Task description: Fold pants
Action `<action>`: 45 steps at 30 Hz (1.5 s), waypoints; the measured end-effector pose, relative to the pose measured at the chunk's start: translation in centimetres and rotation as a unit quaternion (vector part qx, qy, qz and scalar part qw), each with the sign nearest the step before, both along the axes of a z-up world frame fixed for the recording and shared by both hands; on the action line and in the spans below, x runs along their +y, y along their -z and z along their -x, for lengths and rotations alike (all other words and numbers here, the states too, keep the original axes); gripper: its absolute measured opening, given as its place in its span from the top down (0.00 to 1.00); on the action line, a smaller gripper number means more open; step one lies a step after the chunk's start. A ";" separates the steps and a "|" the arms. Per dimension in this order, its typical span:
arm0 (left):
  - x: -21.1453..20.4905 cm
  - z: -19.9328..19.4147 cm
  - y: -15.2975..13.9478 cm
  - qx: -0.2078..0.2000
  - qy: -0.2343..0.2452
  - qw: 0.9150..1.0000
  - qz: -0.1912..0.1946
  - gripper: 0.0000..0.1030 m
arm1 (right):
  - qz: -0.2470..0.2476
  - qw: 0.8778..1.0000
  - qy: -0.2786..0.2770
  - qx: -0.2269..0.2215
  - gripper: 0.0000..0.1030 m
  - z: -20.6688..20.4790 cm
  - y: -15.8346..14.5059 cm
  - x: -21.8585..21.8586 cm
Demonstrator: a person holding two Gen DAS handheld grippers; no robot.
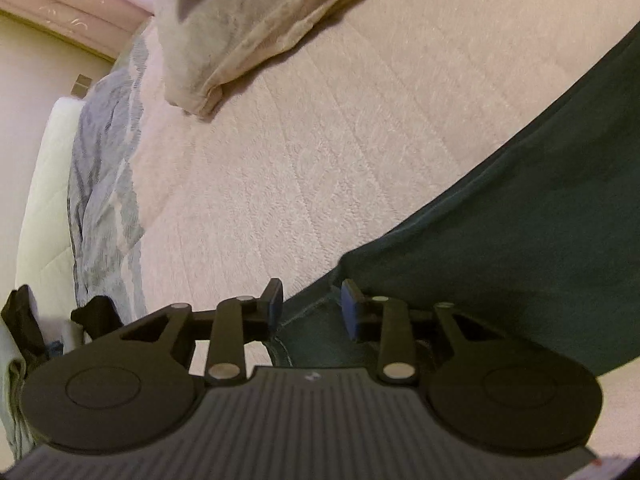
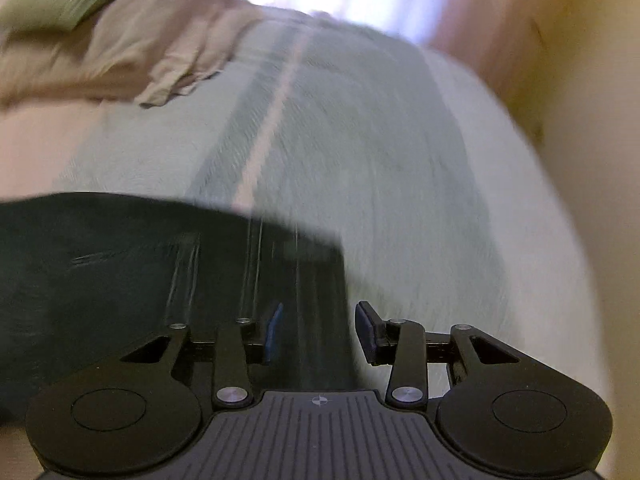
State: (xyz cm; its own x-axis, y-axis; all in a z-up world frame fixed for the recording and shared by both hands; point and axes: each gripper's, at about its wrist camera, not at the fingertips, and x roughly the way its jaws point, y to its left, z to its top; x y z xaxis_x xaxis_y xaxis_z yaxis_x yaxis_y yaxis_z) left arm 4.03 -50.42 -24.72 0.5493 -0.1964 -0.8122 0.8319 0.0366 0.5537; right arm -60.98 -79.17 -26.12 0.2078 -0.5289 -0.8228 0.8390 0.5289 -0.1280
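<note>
A: Left gripper (image 1: 312, 308) first. Jaws partly spread, pads clear of cloth, nothing pinched. Dark green pants (image 1: 500, 240) right under and between the fingers, stitched hem corner at the tips, rest running off up and to the right.

B: Surface under it?

A: Pink quilted bedspread (image 1: 320, 140) ahead. Tan garment (image 1: 240, 28) farther ahead and left, well apart from the pants. Grey patterned blanket (image 1: 104, 184) far left.

B: Right gripper (image 2: 320, 332)?

A: Also partly spread, holding nothing. Very blurred view. Pants (image 2: 120, 280) below and left of the fingers, edge corner passing between them. Pale green striped towel (image 2: 360, 140) ahead and right, under the pants. Tan garment (image 2: 120, 48) up left again.

B: Stage?

A: Probably just let go of, or about to grab, the hem end. Can't tell which. Fold not visibly complete.

B: Risks?

A: Closing while moving this fast could miss the edge or catch one layer only, giving a skewed fold. Could also pinch bedspread or towel with the pants and drag them. Uneven grabs between both sides would twist the leg.
</note>
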 end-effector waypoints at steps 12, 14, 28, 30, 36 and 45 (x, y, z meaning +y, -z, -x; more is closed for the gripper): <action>5.5 4.6 -2.9 0.009 0.001 1.000 0.013 0.70 | -0.074 0.985 0.142 -0.056 0.61 6.6 2.5 2.1; 6.7 5.2 -2.9 0.014 -0.004 1.000 0.013 0.70 | -0.080 0.979 0.160 -0.095 0.61 6.7 1.8 2.9; 15.7 7.5 -2.2 0.050 -0.030 0.998 0.013 0.63 | -0.052 0.980 0.174 -0.076 0.55 2.3 0.3 7.4; 16.7 6.8 -2.1 0.053 -0.036 0.998 0.024 0.60 | -0.047 0.985 0.144 -0.077 0.55 0.2 -0.6 9.3; 16.6 4.4 -0.3 0.059 0.036 0.996 0.064 0.39 | -0.044 0.995 0.051 -0.069 0.54 -9.4 -1.9 16.1; 14.8 -4.4 1.0 0.222 0.101 0.964 0.107 0.98 | -0.045 0.997 -0.006 -0.059 0.54 -26.8 -0.5 27.7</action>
State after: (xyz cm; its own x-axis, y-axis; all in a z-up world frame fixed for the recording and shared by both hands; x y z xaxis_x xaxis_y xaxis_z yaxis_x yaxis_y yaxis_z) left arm 8.39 -35.57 -25.75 0.0897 -0.4521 -0.8874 0.9873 -0.0769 0.1390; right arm -34.17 -51.50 -25.64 0.3116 -0.4506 -0.8366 0.8394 0.5432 0.0201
